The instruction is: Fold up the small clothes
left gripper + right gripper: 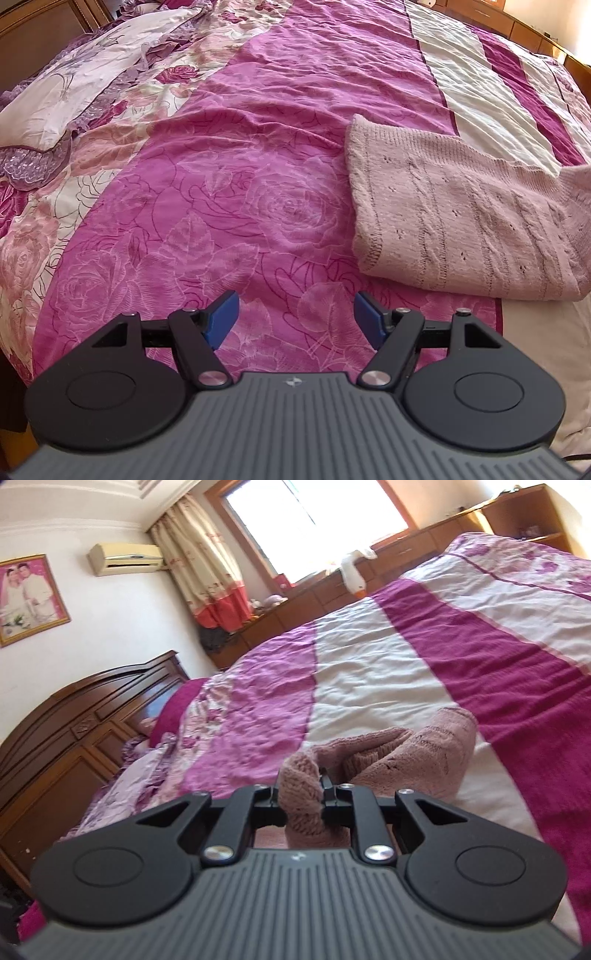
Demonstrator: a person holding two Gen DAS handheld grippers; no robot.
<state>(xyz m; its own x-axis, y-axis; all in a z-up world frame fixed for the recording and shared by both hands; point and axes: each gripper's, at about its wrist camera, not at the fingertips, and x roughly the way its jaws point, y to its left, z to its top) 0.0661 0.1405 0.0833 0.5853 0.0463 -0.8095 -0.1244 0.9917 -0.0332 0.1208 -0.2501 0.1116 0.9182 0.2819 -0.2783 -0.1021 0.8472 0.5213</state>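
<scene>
Left wrist view: the left gripper (294, 317) hovered spread and empty, the pink knit sweater (461, 221) lying far-right; the right gripper (301, 794) pinched its edge.

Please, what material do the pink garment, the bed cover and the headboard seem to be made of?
The pink garment looks like knitted yarn, perhaps wool or acrylic: cable ribs and eyelet holes show, with a soft matte surface. The bed cover seems a thin woven printed fabric, perhaps cotton, wrinkled, with a slight sheen. The headboard appears to be dark varnished wood, with carved panels and glossy reflections.
</scene>
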